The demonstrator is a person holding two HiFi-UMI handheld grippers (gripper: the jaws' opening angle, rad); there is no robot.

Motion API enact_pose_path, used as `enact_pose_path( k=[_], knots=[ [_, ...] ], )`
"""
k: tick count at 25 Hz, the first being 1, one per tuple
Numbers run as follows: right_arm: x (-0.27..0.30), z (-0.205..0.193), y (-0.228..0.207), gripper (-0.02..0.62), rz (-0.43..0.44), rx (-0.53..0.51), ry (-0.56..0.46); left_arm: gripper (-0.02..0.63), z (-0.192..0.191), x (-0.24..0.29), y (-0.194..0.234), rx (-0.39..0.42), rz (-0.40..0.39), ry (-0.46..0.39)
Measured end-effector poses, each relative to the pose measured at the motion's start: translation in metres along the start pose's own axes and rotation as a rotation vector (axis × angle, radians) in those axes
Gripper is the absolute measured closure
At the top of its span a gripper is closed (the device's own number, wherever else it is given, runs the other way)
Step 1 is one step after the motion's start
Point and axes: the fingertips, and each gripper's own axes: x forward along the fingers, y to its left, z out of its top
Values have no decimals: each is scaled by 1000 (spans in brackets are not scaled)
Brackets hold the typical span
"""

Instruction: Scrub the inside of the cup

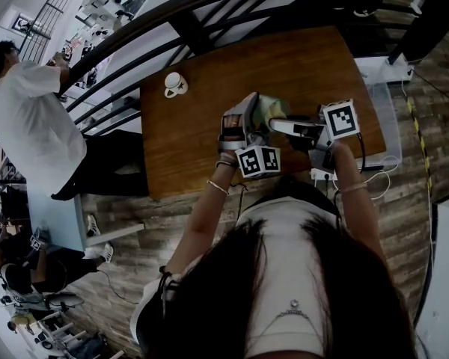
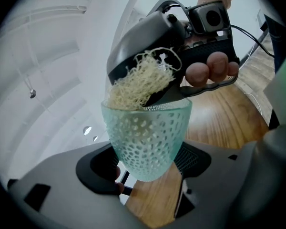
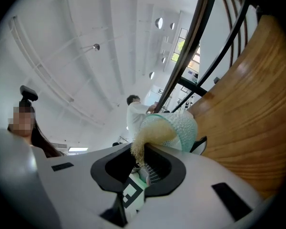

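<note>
My left gripper [image 2: 148,168] clamps the pale green dimpled glass cup [image 2: 145,137] over the wooden table [image 1: 209,148], mouth facing my right gripper [image 3: 142,163], which pinches a straw-coloured fibrous scrubber [image 3: 150,132] (wad half inside the rim), axes aligned.

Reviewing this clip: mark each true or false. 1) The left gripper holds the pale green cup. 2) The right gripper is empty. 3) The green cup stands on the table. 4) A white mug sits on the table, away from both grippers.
1) The left gripper holds the cup. True.
2) The right gripper is empty. False: its jaws are closed on a pale fibrous scrubber, which is pressed into the cup's mouth.
3) The green cup stands on the table. False: it is held up in the air above the wood.
4) A white mug sits on the table, away from both grippers. True: it stands near the far left corner.
</note>
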Motion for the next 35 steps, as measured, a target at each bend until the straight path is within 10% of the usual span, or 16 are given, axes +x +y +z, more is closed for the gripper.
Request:
enact_pose_path(
  k=[35],
  knots=[
    [-6,-9,-5,522,-109,-131,93,252,-23,9,-2,-270,-70,135]
  ],
)
